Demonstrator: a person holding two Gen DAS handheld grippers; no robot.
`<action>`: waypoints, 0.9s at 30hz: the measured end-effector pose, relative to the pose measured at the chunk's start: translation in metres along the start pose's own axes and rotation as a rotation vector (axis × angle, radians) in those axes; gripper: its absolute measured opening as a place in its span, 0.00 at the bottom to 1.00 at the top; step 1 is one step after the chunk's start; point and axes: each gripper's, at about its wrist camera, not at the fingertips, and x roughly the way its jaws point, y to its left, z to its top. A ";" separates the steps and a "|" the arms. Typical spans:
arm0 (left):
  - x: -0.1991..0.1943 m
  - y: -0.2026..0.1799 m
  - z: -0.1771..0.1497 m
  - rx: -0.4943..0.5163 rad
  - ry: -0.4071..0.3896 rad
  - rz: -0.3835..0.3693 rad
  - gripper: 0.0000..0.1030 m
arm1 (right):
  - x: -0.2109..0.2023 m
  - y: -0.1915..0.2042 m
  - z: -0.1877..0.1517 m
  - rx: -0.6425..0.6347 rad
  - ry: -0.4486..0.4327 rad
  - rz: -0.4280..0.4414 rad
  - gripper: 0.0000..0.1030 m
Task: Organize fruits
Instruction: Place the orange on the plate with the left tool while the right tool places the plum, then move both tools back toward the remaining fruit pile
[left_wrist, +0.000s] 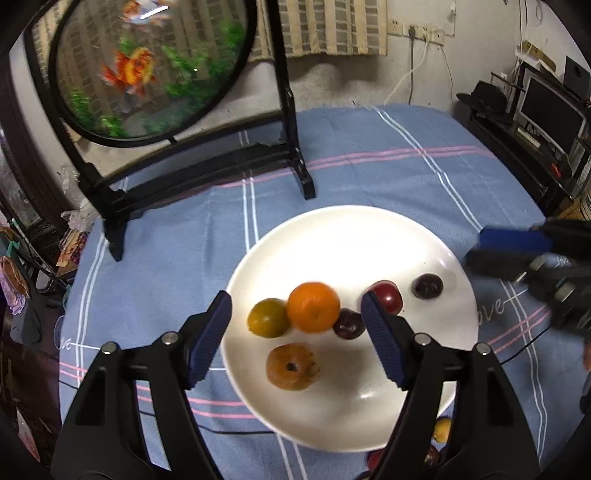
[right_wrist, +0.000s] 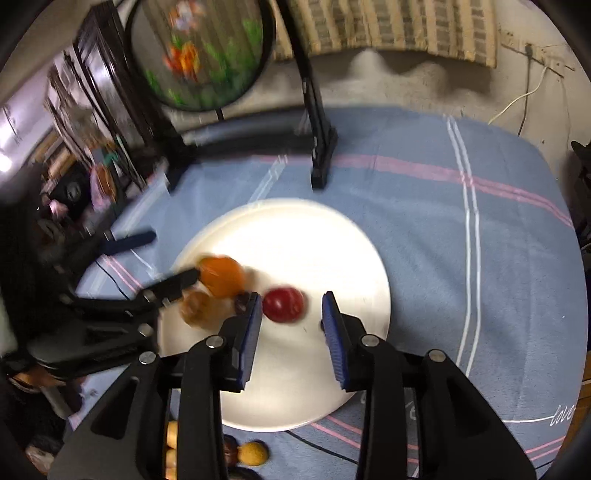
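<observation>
- Loose fruits (right_wrist: 252, 453) are waiting on the cloth at the white plate's (left_wrist: 332, 236) six o'clock rim.
- Left gripper (left_wrist: 297, 332) is hovering spread, empty, over the orange (left_wrist: 313, 306); right gripper (right_wrist: 291, 325), also spread, is framing a red fruit (right_wrist: 283, 304).
- Judged step: gathering fruit onto the plate; next is fetching the loose ones.

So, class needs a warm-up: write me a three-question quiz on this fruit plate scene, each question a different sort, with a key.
1. True or false: the white plate lies on a blue striped cloth.
2. Multiple choice: between the fingers of the right gripper shows A) the red fruit B) a banana C) a cup.
3. Fill in: the left gripper is open above the plate, and the fruit farthest left on the plate is the ____ one.

Key: 1 true; 2 A; 3 yellow-green.
</observation>
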 end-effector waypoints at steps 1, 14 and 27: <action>-0.007 0.001 -0.001 -0.003 -0.013 0.003 0.77 | -0.008 0.002 0.002 -0.003 -0.016 0.003 0.36; -0.105 0.036 -0.061 -0.083 -0.119 -0.030 0.97 | -0.125 0.016 -0.088 0.049 -0.220 -0.073 0.99; -0.042 0.021 -0.174 -0.088 0.161 0.020 0.96 | -0.077 0.047 -0.157 0.061 -0.023 -0.028 0.99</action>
